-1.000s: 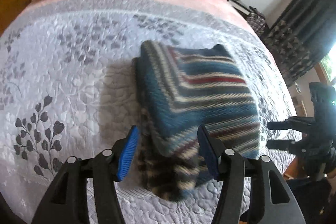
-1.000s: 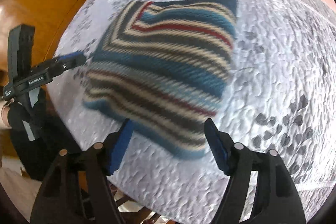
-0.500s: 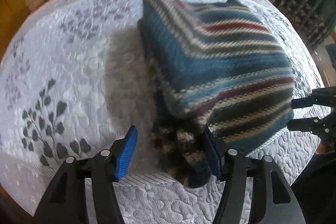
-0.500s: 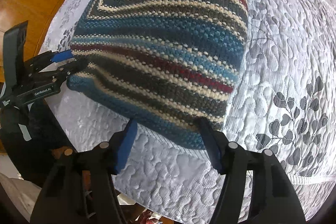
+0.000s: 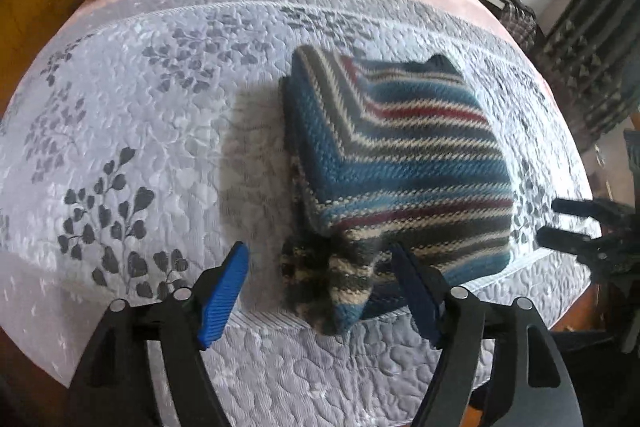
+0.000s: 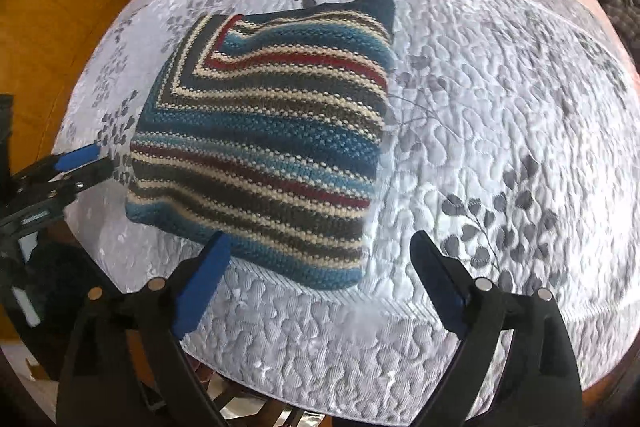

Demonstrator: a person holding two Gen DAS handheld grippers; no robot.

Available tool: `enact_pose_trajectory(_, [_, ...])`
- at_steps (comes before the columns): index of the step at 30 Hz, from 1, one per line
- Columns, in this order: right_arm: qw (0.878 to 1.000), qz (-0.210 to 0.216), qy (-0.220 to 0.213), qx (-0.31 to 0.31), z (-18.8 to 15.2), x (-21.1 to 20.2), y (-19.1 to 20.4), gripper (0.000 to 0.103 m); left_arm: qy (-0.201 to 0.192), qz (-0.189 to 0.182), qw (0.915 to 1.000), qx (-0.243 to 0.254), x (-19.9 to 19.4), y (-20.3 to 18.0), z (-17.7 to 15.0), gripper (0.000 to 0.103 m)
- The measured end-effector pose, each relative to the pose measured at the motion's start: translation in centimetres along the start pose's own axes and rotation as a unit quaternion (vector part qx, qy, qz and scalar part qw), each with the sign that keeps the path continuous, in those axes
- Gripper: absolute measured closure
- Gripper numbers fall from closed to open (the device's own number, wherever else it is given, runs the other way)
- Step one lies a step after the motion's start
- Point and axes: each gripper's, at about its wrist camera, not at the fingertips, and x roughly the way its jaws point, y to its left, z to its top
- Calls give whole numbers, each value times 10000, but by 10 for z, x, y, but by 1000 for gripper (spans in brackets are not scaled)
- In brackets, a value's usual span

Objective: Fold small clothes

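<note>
Folded striped sweater (image 5: 400, 163) is lying on the quilted bed (image 5: 140, 147), near its front edge, w/ a sleeve end sticking out at the near left corner. Left gripper (image 5: 320, 291) is hanging released just above that sleeve end, gripping nothing. Right gripper (image 6: 320, 279) is also spread wide, hovering at the sweater's near edge, empty.

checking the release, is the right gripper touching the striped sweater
Apart. The right wrist view shows the right gripper open, its blue pads short of the striped sweater, with quilt visible between them.
</note>
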Motion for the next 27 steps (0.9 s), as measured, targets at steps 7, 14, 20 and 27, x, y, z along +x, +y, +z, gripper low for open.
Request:
enact_pose_trajectory(7, [9976,-558,-394,135,-10,-27,21,12,-429,327,9985,8,-33,-10,-4,17])
enact_pose_trajectory(14, [9918,-958,-778,318,-25,-53,36,9,-495,608,9969,35,-44,-14,-17,15])
enact_pose_trajectory(20, [9886,-1118,-862,518,-35,-64,37,7,-620,665,9958,105,-52,-22,-21,15])
enact_pose_trajectory(27, [9882,-1123,-852,603,-42,-67,39,7,-805,686,9942,215,-61,-35,-26,13])
